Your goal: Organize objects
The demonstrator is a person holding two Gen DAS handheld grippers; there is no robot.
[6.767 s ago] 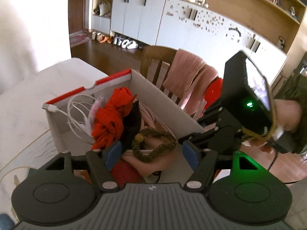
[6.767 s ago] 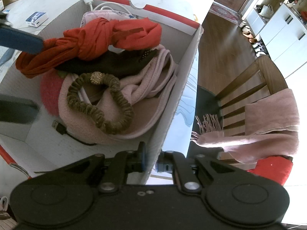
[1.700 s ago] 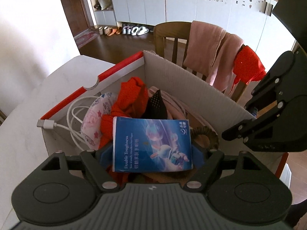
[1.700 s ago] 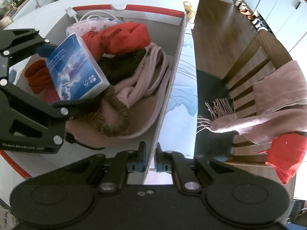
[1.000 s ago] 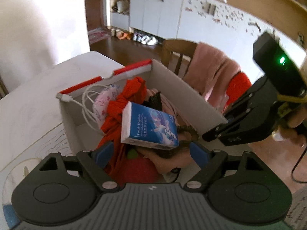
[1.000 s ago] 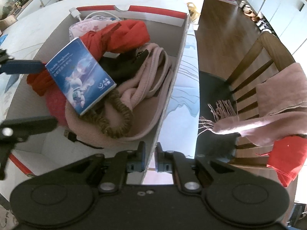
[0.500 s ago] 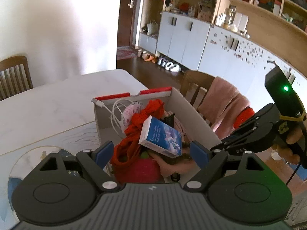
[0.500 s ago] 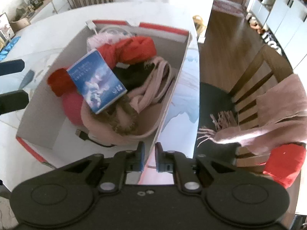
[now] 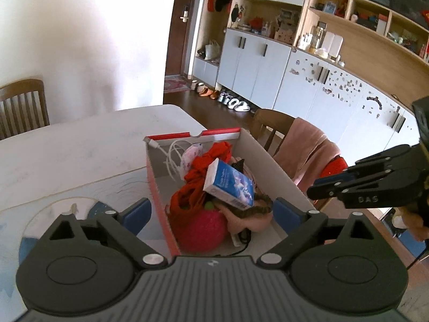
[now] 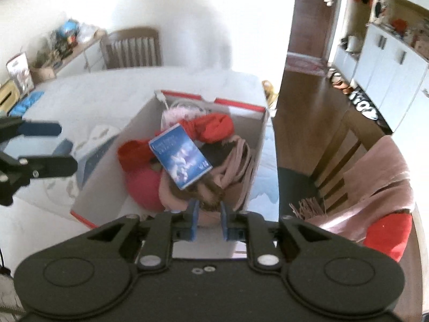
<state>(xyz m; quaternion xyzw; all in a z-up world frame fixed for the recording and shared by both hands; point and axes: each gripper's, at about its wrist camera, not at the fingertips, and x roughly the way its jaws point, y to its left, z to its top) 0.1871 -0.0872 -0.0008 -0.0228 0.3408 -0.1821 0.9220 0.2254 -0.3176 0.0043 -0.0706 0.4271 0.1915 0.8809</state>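
White dining table [image 9: 80,145], cardboard box [image 9: 270,161] on it; blue tissue pack [image 9: 229,185] lies tilted atop clothes inside. Left gripper [image 9: 211,212] wide open, empty. Right gripper [image 10: 208,221] slightly parted, empty. Next: fetch another loose item, lower gently.

White table [image 9: 80,145] in the middle, pale and sunlit. Behind the table, a plain white wall [image 9: 80,40], strongly lit (almost washed out). Against that wall, a wooden chair [image 9: 21,104] with a slatted back. To the right of the table, a second wooden chair [image 9: 270,126] draped with a pink cloth [image 9: 308,147] and a red one [image 9: 335,166]. Beyond it, dark wood floor [image 9: 193,102] running to a brown door [image 9: 185,26]. Along the far side, white cabinets [image 9: 257,67] under open wooden shelves [image 9: 375,26]; shoes [image 9: 228,99] lined up at their foot.
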